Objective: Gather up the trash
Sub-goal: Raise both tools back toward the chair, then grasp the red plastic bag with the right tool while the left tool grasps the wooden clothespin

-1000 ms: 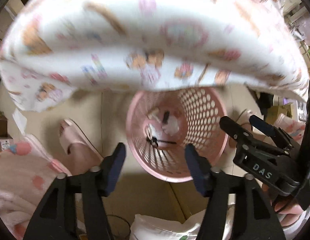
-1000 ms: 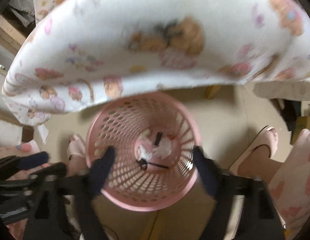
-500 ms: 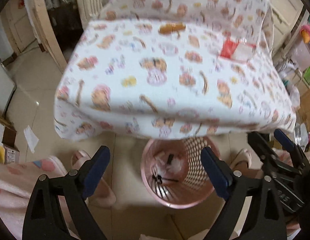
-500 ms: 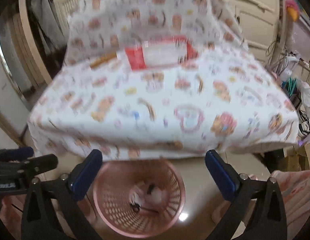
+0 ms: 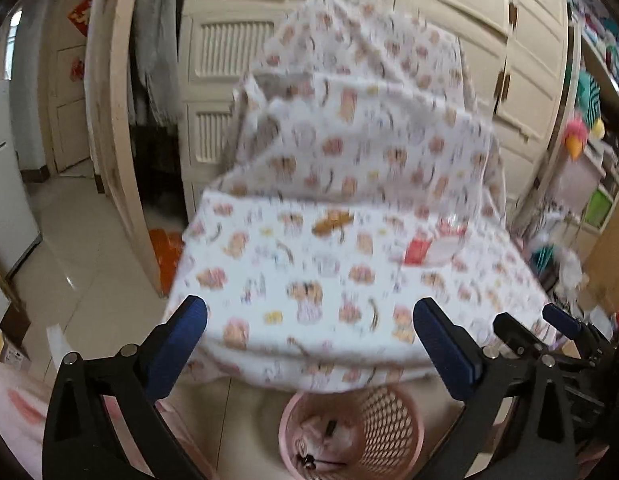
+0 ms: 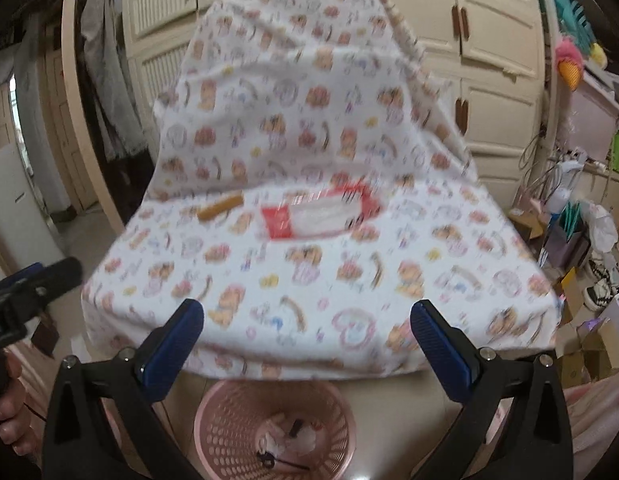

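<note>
A pink perforated trash basket [image 5: 393, 420] [image 6: 229, 424] stands on the floor below a seat draped in a cartoon-print cloth [image 5: 309, 272] [image 6: 309, 272]. White scraps and a dark item lie in the basket. On the cloth lie a red-and-clear wrapper [image 5: 433, 240] [image 6: 321, 216] and a tan stick-shaped piece [image 5: 333, 218] [image 6: 221, 206]. My left gripper [image 5: 309, 344] is open and empty. My right gripper [image 6: 307, 340] is open and empty. Both hover above the basket, in front of the seat's edge.
Cream cupboard doors [image 6: 501, 40] stand behind the seat. Boxes, bags and shelves crowd the right side [image 6: 581, 240]. A white appliance [image 5: 5, 184] and a doorway are at the left. The person's pink clothing [image 5: 13, 412] fills the lower corners.
Both grippers rose and tilted up from looking down into the basket. Their jaws spread wider. The top of the cloth and the items on it came into view.
</note>
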